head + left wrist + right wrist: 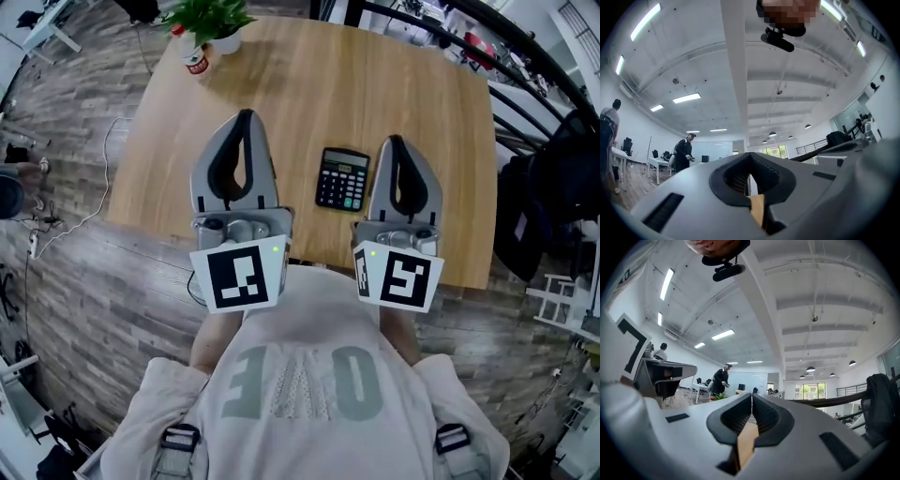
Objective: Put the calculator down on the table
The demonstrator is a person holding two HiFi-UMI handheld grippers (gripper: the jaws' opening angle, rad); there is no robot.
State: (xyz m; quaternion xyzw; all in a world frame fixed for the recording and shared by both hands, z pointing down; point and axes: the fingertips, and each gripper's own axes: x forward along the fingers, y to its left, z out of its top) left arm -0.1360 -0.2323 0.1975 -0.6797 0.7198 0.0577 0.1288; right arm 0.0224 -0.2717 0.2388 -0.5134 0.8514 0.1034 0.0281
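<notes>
A black calculator (343, 178) lies flat on the wooden table (309, 84), between my two grippers and apart from both. My left gripper (245, 114) is raised level to the calculator's left, jaws shut with nothing between them. To the calculator's right my right gripper (396, 140) is held the same way, its jaws shut and empty. In the left gripper view the left gripper (749, 154) points out into the room, and the closed right gripper (751, 395) does so in the right gripper view; neither view shows the calculator.
A potted green plant (214, 26) and a small red-and-white can (195, 60) stand at the table's far left corner. A dark chair with a jacket (548, 202) is to the right of the table. People stand (684, 152) far off in the room.
</notes>
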